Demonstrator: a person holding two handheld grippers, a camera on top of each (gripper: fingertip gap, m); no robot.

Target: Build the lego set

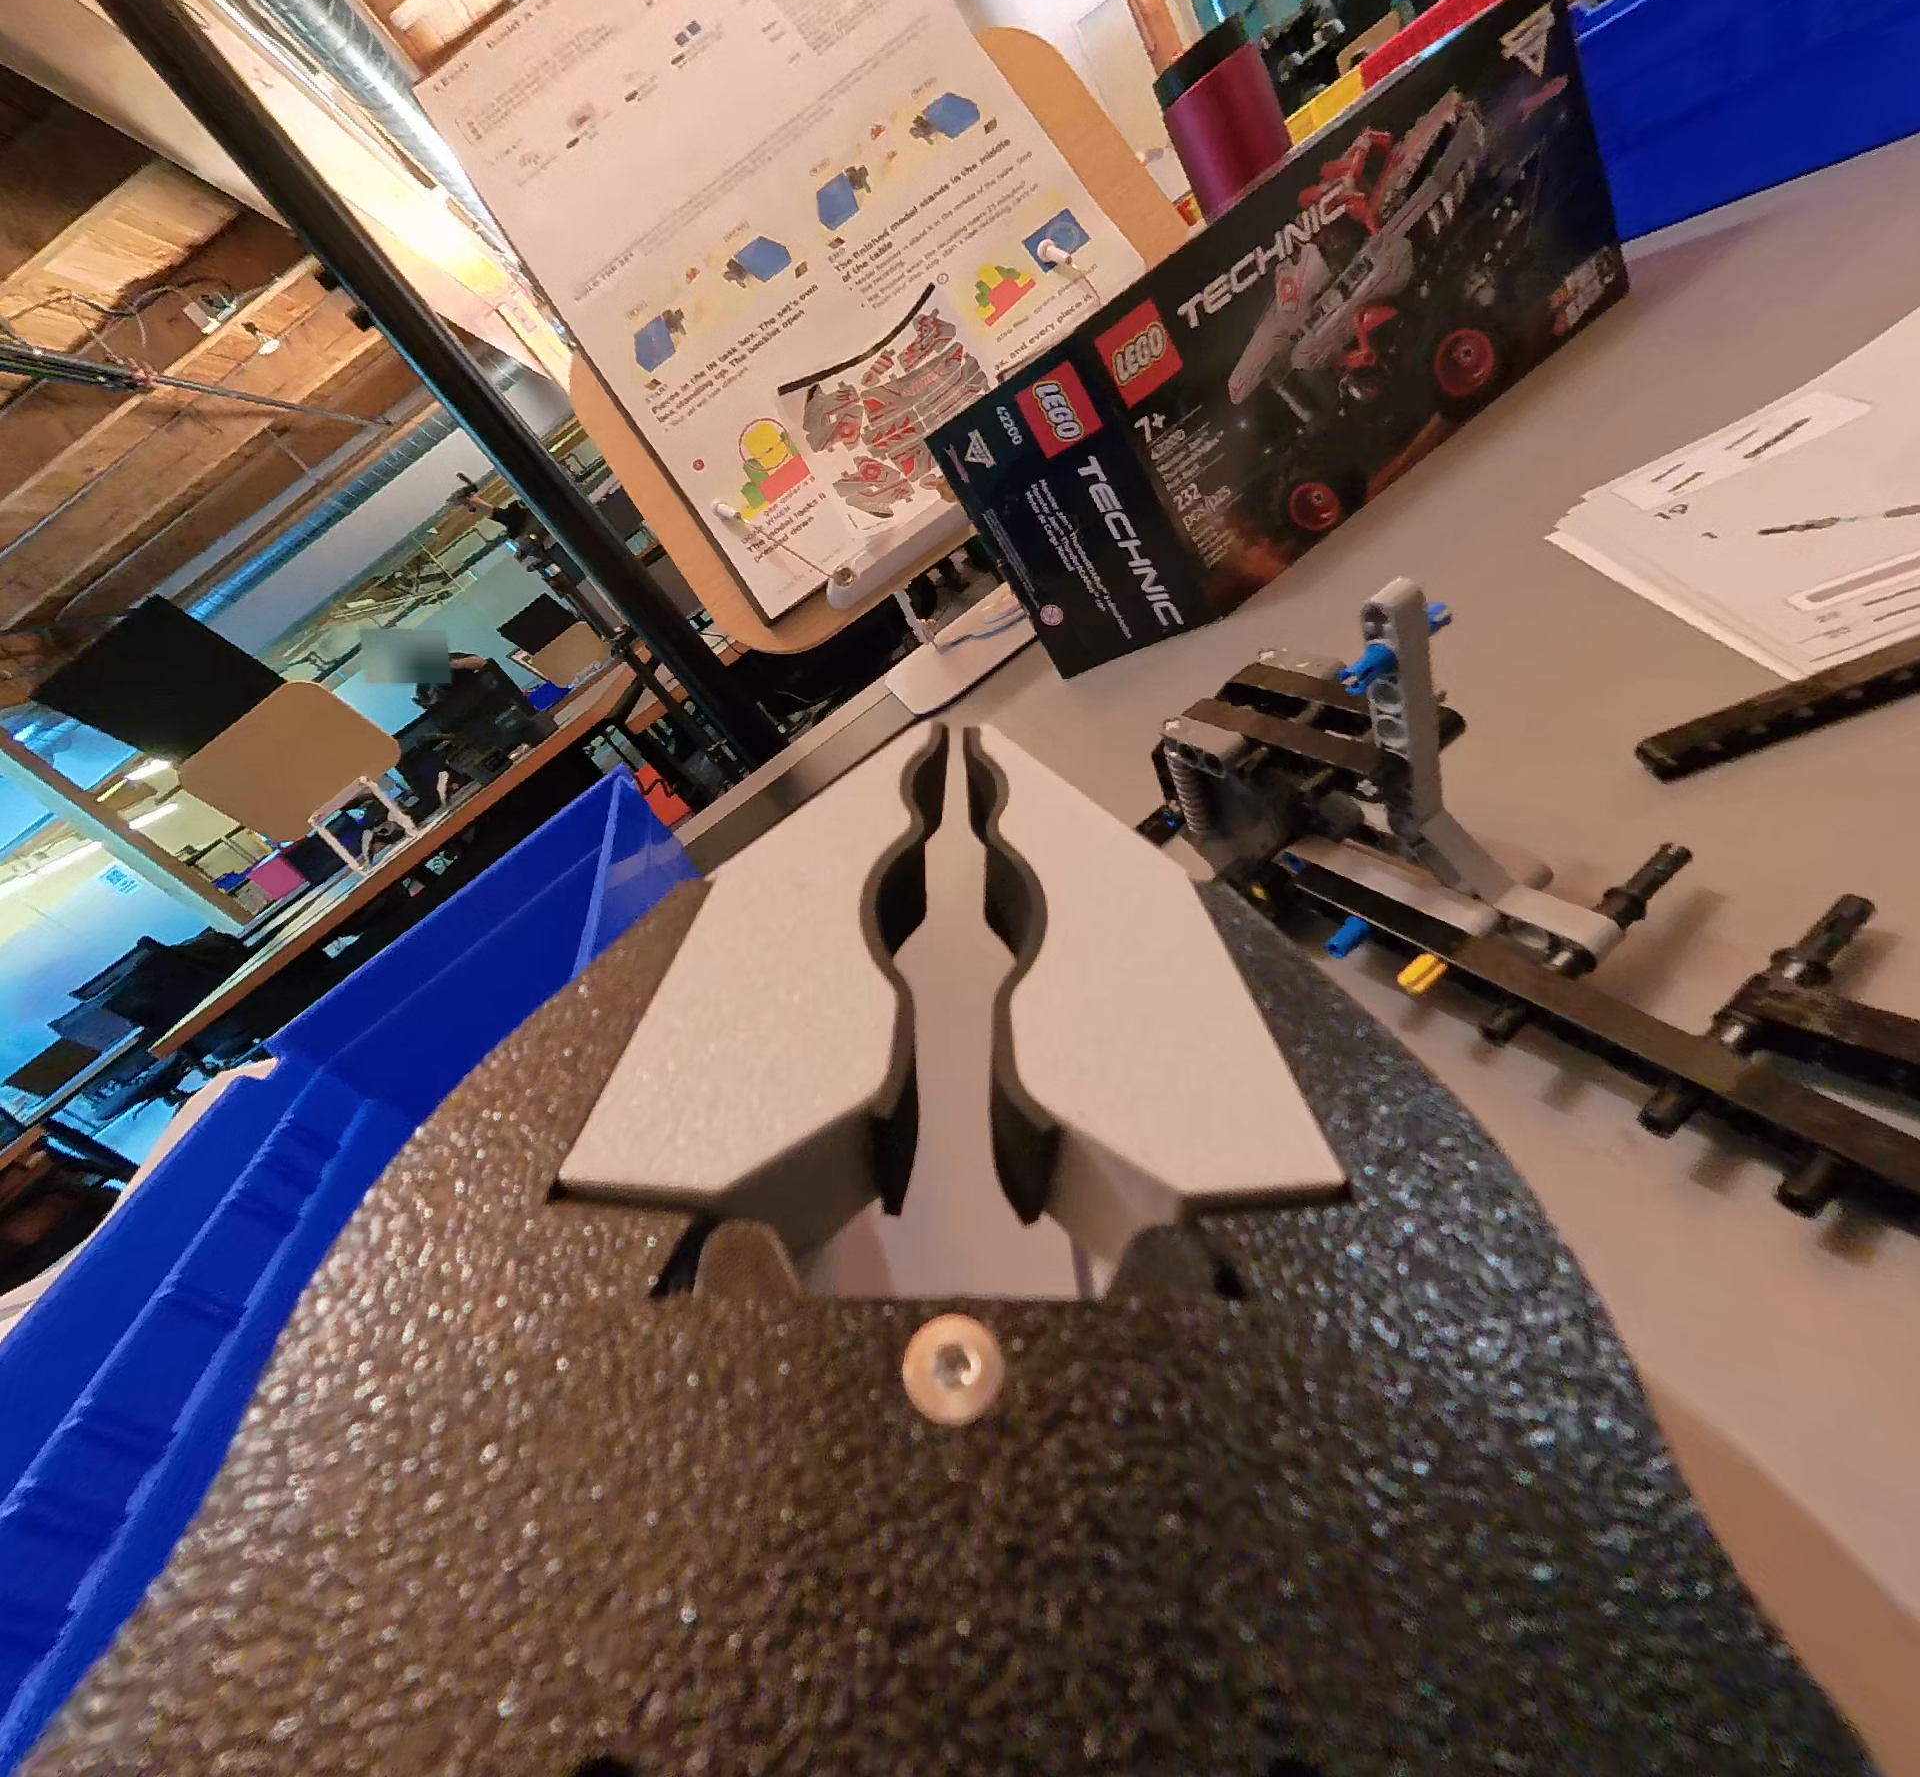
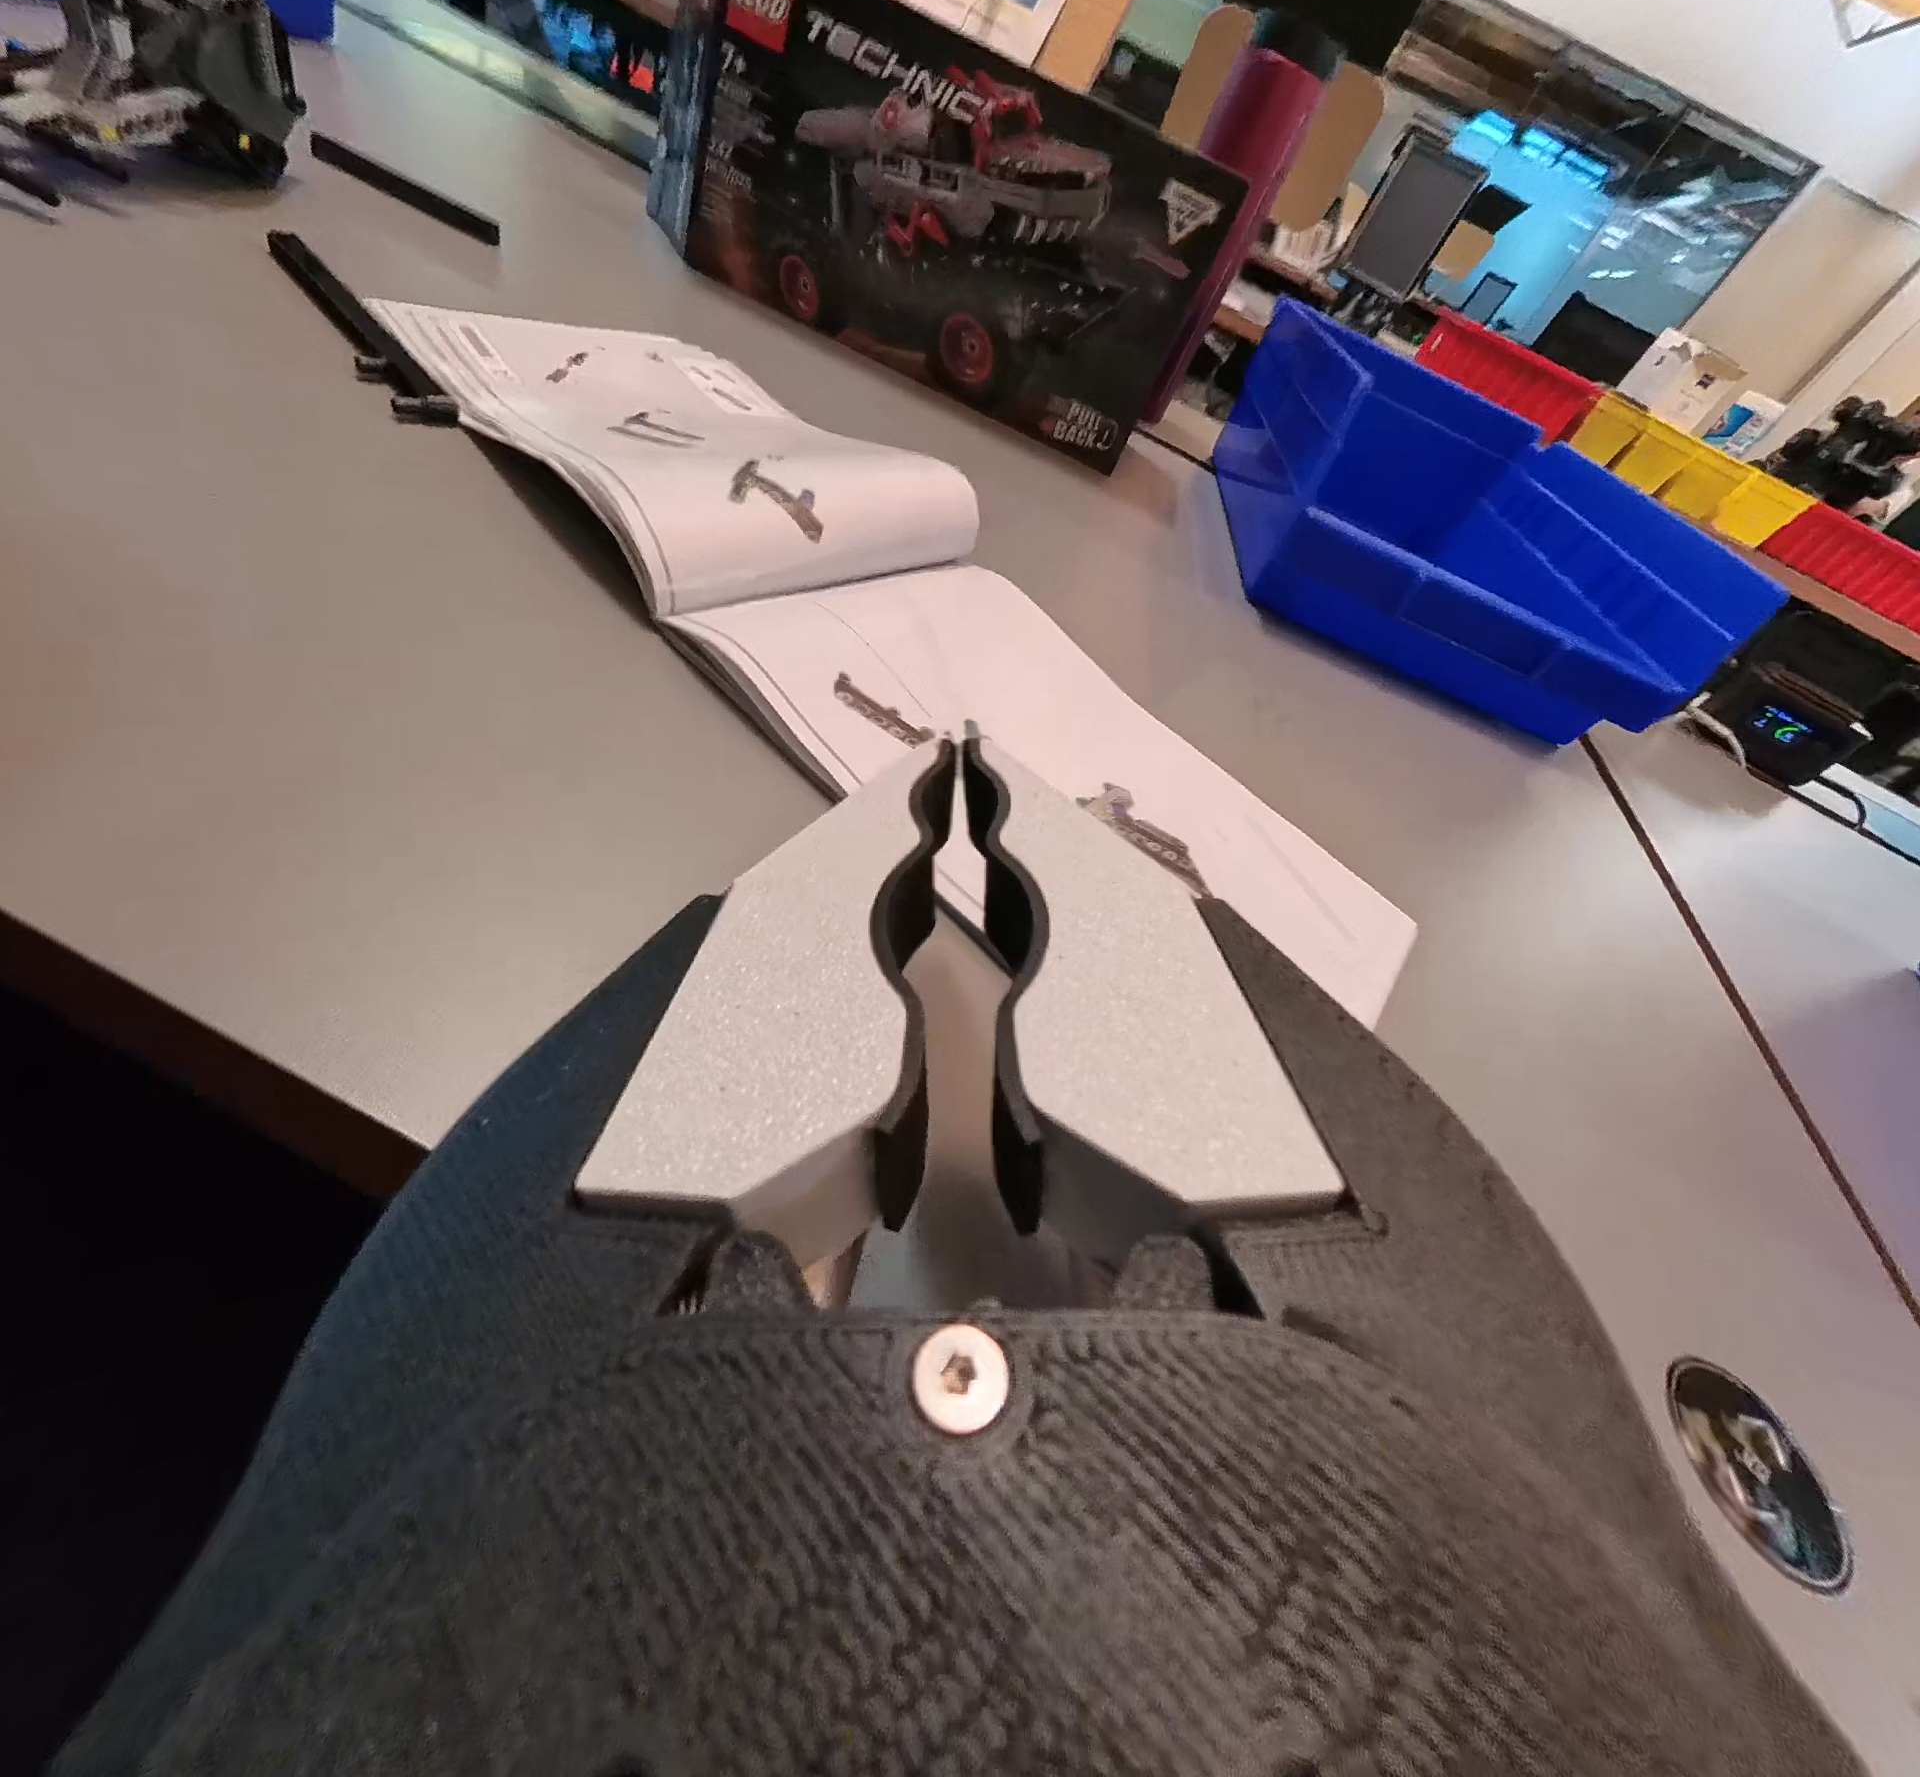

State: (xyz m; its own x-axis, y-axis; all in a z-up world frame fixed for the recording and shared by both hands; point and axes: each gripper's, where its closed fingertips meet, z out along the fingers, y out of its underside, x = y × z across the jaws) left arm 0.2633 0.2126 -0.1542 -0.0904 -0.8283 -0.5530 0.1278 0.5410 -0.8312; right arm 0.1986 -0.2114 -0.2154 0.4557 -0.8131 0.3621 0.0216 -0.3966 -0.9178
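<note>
A partly built black and grey lego chassis point(image 1: 1382, 823) lies on the grey table point(image 1: 1558, 1415), right of my left gripper point(image 1: 956, 735). A loose black beam point(image 1: 1777, 709) lies beyond it. My left gripper is shut and empty, held above the table near a blue bin point(image 1: 312, 1156). My right gripper point(image 2: 958, 740) is shut and empty, above the near page of the open instruction booklet point(image 2: 727, 501). The chassis also shows far left in the right wrist view point(image 2: 145, 65), with two black beams point(image 2: 400, 189) near the booklet.
The lego set box point(image 1: 1299, 397) stands at the back of the table, also in the right wrist view point(image 2: 935, 200). An instruction poster point(image 1: 769, 221) leans behind it. A second blue bin point(image 2: 1475, 532) sits right of the booklet. The table's near edge point(image 2: 208, 1031) is at lower left. Across from one pair of fingers to the other is roughly 45 cm.
</note>
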